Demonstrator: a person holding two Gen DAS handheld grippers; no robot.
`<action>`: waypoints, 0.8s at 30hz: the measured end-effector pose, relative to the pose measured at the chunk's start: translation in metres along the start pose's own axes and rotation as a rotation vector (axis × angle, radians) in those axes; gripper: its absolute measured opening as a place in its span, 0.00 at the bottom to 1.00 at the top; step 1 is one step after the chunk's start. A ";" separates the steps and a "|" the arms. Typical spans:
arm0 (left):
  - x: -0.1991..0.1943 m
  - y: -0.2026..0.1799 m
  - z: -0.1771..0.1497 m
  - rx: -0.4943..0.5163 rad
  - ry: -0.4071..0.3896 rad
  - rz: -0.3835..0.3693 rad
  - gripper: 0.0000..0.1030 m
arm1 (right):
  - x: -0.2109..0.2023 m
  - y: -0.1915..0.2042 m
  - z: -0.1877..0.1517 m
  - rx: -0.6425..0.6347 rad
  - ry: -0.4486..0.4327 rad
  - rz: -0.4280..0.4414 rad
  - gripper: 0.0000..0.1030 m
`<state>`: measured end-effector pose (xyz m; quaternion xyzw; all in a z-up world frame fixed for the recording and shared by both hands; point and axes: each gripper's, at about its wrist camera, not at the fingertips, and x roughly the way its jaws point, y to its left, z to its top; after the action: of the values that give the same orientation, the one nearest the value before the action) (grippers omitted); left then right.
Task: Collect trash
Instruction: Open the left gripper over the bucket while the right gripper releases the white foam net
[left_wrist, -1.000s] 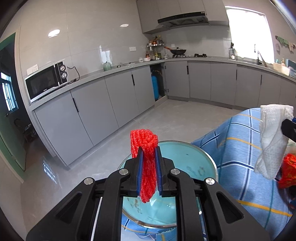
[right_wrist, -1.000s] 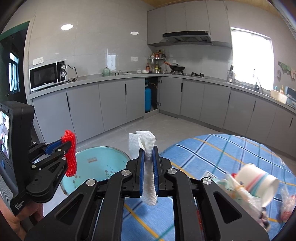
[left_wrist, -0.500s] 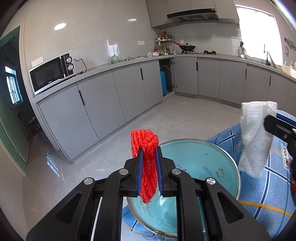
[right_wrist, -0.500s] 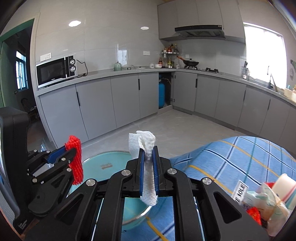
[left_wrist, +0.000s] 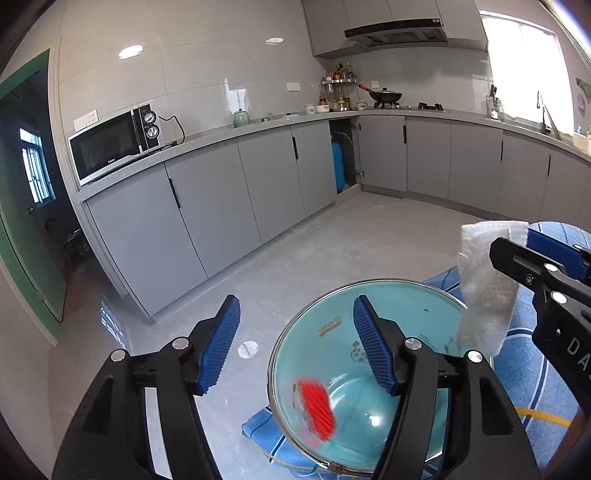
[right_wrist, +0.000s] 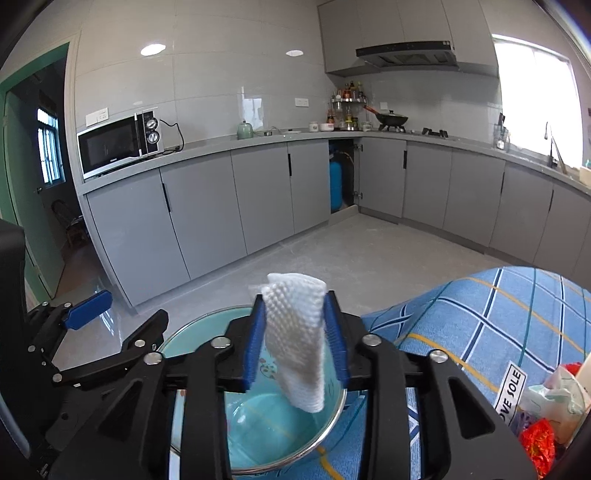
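Red mesh scrap in teal basin below just-opened, empty left jaws; right jaws just parting, tissue between.

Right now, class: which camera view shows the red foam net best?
The left wrist view: the red foam net, blurred, shows inside the blue basin, below the open left gripper. In the right wrist view, gripper parts hide that part of the basin.

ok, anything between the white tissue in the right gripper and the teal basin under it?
Nothing visible. The white tissue hangs between the right gripper, whose jaws have just been opening, directly above the teal basin. The red net, blurred, is dropping into the basin, off to one side.
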<state>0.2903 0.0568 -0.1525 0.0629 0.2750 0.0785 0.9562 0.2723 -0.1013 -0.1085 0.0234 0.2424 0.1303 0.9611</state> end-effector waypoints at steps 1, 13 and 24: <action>0.000 -0.001 0.000 0.002 0.003 -0.003 0.62 | 0.000 -0.002 0.000 0.006 0.004 0.000 0.39; -0.003 -0.004 -0.003 0.023 0.007 0.012 0.70 | 0.001 -0.002 -0.004 0.015 0.019 -0.011 0.49; -0.009 -0.006 -0.001 0.025 -0.008 0.019 0.79 | -0.012 -0.011 0.000 0.026 0.002 -0.025 0.59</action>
<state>0.2826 0.0489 -0.1496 0.0780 0.2713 0.0840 0.9557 0.2648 -0.1152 -0.1043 0.0329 0.2454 0.1150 0.9620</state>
